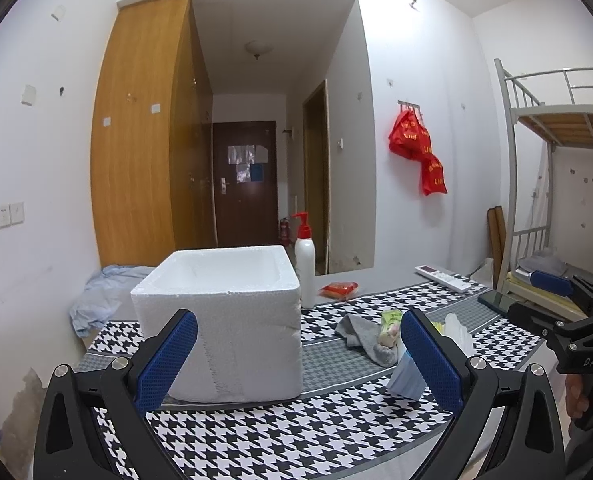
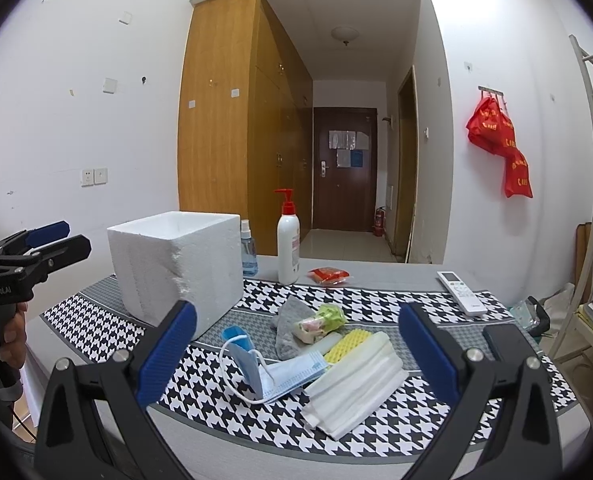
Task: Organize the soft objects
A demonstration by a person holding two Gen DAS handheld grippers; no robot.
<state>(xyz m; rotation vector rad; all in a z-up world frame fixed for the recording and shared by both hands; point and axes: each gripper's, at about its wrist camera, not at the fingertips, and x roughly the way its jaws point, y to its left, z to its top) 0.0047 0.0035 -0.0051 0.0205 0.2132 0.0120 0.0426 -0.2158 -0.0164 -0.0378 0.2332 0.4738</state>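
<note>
A white foam box (image 1: 224, 320) (image 2: 176, 264) stands open-topped on the houndstooth cloth. To its right lie a blue face mask (image 2: 272, 372) (image 1: 406, 380), a stack of white masks in plastic (image 2: 356, 384), a yellow sponge (image 2: 348, 346), a grey sock (image 2: 290, 328) (image 1: 366, 338) and a green-wrapped packet (image 2: 320, 320) (image 1: 390, 328). My left gripper (image 1: 300, 360) is open and empty, just in front of the box. My right gripper (image 2: 296, 356) is open and empty, hovering over the mask pile. Each gripper also shows from the side in the other's view.
A red-pump lotion bottle (image 2: 288, 240) (image 1: 304, 264), a small spray bottle (image 2: 248, 250), a red snack packet (image 2: 330, 275), a white remote (image 2: 460, 292) and a dark phone (image 1: 496, 300) sit toward the back and right. A light blue cloth (image 1: 100, 300) lies left of the box. A bunk bed (image 1: 556, 160) stands to the right.
</note>
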